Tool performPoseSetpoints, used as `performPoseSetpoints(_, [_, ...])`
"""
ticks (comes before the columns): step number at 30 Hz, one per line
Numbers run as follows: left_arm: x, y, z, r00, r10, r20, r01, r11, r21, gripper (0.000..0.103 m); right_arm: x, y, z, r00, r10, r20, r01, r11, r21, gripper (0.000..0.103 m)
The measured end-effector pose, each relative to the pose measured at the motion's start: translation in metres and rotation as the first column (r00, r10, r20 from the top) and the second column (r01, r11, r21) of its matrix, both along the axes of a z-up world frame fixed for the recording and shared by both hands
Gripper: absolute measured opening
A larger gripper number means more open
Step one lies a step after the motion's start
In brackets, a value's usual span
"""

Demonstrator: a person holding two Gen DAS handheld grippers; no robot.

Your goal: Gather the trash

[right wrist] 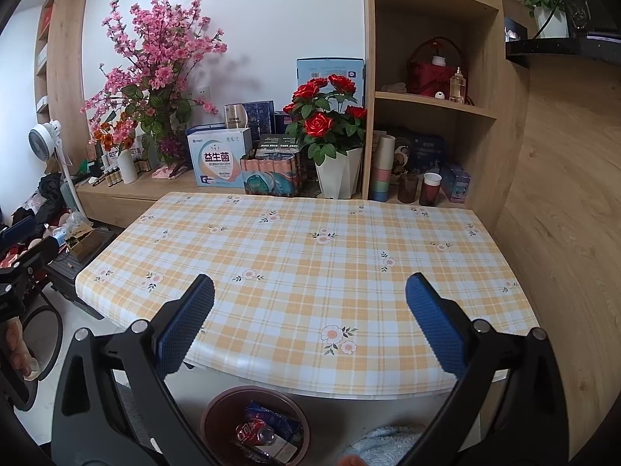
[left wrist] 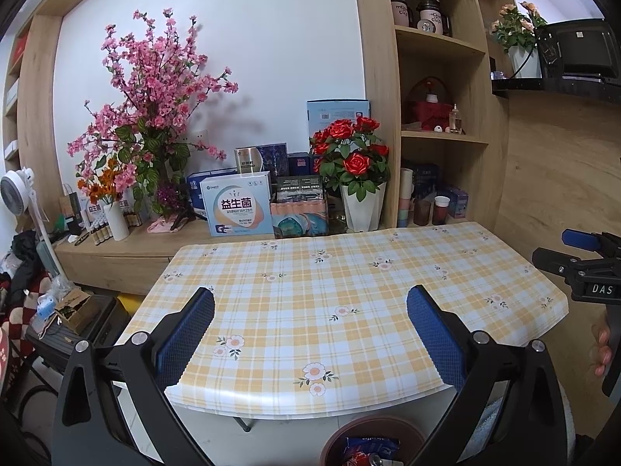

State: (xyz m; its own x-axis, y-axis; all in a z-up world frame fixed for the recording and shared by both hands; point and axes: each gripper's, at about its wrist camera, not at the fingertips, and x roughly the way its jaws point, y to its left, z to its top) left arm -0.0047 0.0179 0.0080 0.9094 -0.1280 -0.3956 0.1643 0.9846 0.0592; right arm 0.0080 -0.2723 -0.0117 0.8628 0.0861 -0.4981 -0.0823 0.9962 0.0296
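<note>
A brown round bin (right wrist: 217,411) stands on the floor below the table's near edge. It holds a red soda can (right wrist: 254,433) and a blue wrapper (right wrist: 271,415). The bin also shows in the left wrist view (left wrist: 341,435) with the blue wrapper (left wrist: 368,448). My left gripper (left wrist: 310,303) is open and empty above the plaid table (left wrist: 349,291). My right gripper (right wrist: 309,295) is open and empty above the same table (right wrist: 310,252). The right gripper also shows at the right edge of the left wrist view (left wrist: 582,256).
A wooden ledge behind the table holds pink blossoms (left wrist: 155,89), a red rose pot (left wrist: 357,178), a white box (left wrist: 240,206) and other boxes. Shelves (left wrist: 438,136) rise at the right with cups (right wrist: 431,188). A fan (left wrist: 17,190) and clutter (left wrist: 73,306) stand left.
</note>
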Motion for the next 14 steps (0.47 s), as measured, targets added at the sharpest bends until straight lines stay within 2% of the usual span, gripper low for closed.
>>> performPoseSetpoints(14, [-0.0003, -0.0022, 0.0020, 1.000, 0.006, 0.003, -0.006, 1.000, 0.027, 0.097, 0.0013, -0.0033, -0.0015, 1.000, 0.001, -0.004, -0.001, 1.000, -0.002, 0.097])
